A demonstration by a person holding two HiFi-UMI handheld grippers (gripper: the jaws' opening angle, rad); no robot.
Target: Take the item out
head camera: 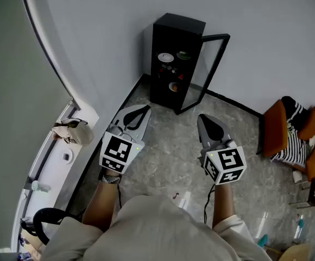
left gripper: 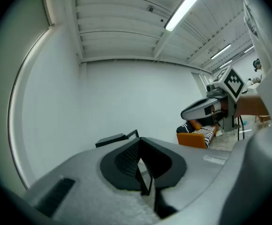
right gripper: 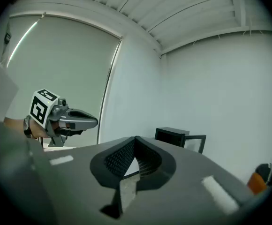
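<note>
A black cabinet [head camera: 171,58] stands against the far wall with its glass door [head camera: 209,72] swung open to the right. On its shelves lie a white plate [head camera: 165,57], a green dish [head camera: 183,55] and a bowl [head camera: 174,86]. My left gripper [head camera: 141,111] and right gripper [head camera: 205,119] hover over the floor well short of the cabinet, both shut and holding nothing. In the left gripper view the jaws [left gripper: 138,145] meet, with the cabinet's top [left gripper: 112,138] just beyond. The right gripper view shows closed jaws [right gripper: 135,142] and the cabinet [right gripper: 173,136] ahead.
An orange chair [head camera: 277,126] with striped cloth stands at the right. A window ledge [head camera: 60,156] with a beige bag [head camera: 73,130] runs along the left wall. Bottles [head camera: 300,227] and clutter sit at the lower right. Grey stone floor [head camera: 168,151] lies between me and the cabinet.
</note>
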